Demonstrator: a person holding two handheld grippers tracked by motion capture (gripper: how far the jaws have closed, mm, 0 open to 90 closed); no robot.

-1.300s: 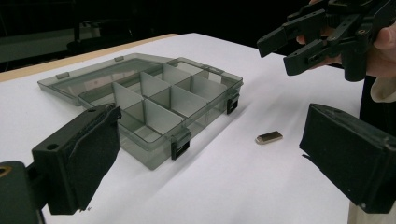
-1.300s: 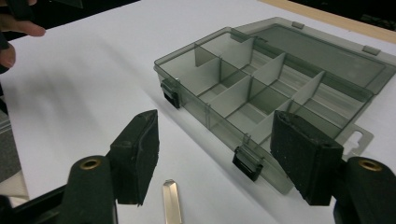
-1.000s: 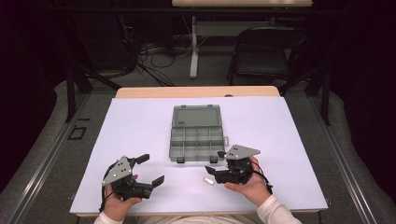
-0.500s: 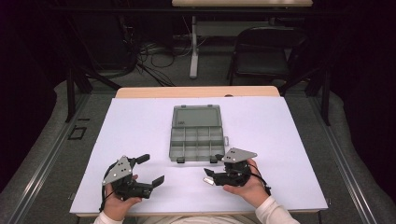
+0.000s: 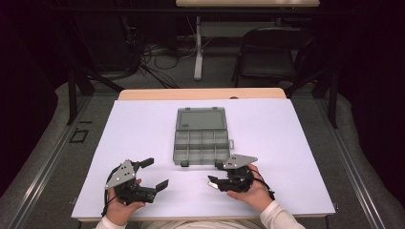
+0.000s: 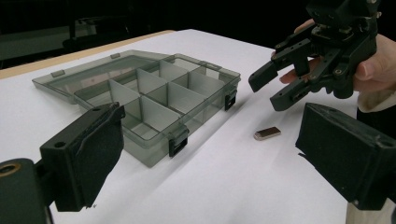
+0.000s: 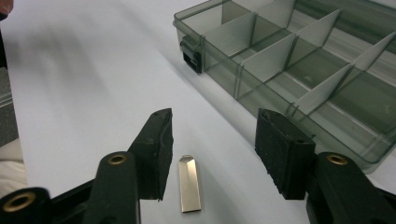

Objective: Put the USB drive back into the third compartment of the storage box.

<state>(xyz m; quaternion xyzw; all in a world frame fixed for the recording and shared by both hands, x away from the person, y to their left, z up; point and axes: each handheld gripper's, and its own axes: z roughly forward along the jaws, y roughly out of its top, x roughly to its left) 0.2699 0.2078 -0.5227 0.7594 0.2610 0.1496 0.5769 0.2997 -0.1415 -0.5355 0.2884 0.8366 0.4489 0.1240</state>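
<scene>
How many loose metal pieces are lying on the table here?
1: a small metal bar lies flat on the white table, between the open jaws of the right gripper, just in front of the box.

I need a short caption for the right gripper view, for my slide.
Open right gripper straddling a small metal bar beside the open compartment box.

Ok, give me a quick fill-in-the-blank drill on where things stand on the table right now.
1. The lid of the grey compartment box is ____.
2. The small metal piece lies flat on the white ____.
3. The right hand-held gripper has its jaws on either side of that piece, and they are ____.
4. The left hand-held gripper holds ____.

Missing words: open; table; open; nothing
</scene>
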